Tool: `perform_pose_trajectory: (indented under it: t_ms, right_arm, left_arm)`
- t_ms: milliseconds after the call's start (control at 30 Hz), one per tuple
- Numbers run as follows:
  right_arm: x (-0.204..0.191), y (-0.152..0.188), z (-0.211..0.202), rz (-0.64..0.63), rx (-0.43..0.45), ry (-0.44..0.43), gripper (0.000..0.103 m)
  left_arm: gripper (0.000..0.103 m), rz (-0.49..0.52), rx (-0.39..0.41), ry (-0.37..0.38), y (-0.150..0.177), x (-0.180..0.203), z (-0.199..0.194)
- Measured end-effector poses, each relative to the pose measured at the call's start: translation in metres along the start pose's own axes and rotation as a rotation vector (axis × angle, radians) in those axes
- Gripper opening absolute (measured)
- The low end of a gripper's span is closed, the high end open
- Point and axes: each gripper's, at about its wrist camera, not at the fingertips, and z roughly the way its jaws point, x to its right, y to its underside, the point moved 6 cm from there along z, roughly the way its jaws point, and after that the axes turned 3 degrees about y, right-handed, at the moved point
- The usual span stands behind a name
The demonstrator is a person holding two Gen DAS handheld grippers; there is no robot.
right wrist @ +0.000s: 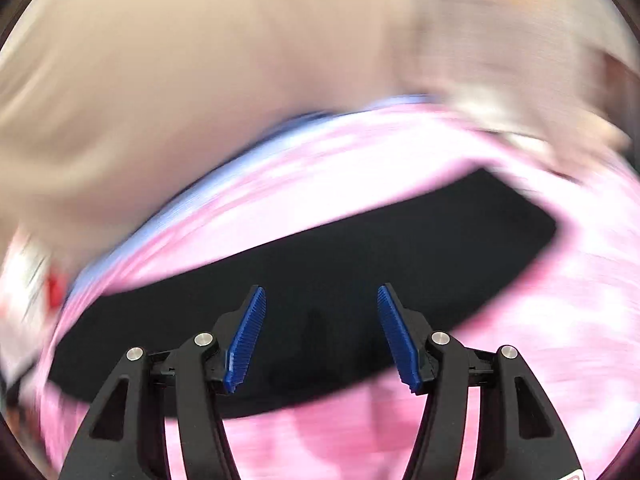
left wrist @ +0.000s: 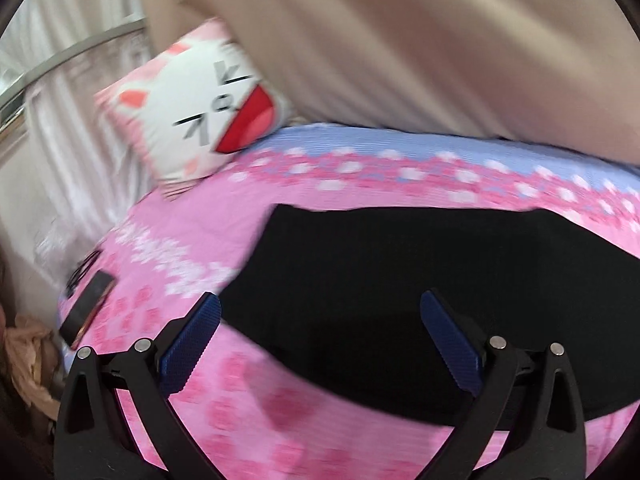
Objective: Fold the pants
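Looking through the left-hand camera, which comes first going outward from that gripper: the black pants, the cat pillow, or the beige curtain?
From the left gripper:
1. Black pants, lying flat on the pink bedspread right under the fingers.
2. Cat pillow, far left corner.
3. Beige curtain, behind the bed.

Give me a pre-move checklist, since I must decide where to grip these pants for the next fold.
1. Left gripper empty, jaws apart: ok.
2. Right gripper empty, jaws apart: ok.
3. Black pants lying flat on the pink floral bedsheet: ok.
4. Pants' edges clear of the cat-face pillow: ok.
5. Dark flat object at the bed's corner, apart from the pants: ok.
6. Fold layers aligned: cannot tell, both views are blurred.
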Motion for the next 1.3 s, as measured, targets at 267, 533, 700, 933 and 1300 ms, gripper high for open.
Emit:
perform_pose_trajectory:
  t_ms: [267,533,700,933,1300]
  right_arm:
    - [0.123,-0.017,0.014,0.19,-0.046,0.13,0.058]
    - [0.118,-0.044,0.041,0.168,-0.049,0.144,0.057]
    - [0.12,-0.051,0.023,0.149,0.037,0.142,0.036]
    - [0.117,-0.054,0.056,0.108,-0.046,0.142,0.016]
    - [0.126,-0.058,0.042,0.137,-0.016,0.137,0.023]
  left_arm:
    - [0.098,0.152,-0.037,0.063,0.015,0.097,-0.01]
    - [0.098,0.187,-0.053,0.042,0.017,0.118,-0.016]
    - [0.098,0.175,-0.069,0.003,0.016,0.11,-0.008]
    - [0.098,0.189,-0.095,0.039,0.022,0.129,-0.005]
    - [0.098,0.193,-0.114,0.004,0.025,0.123,0.004]
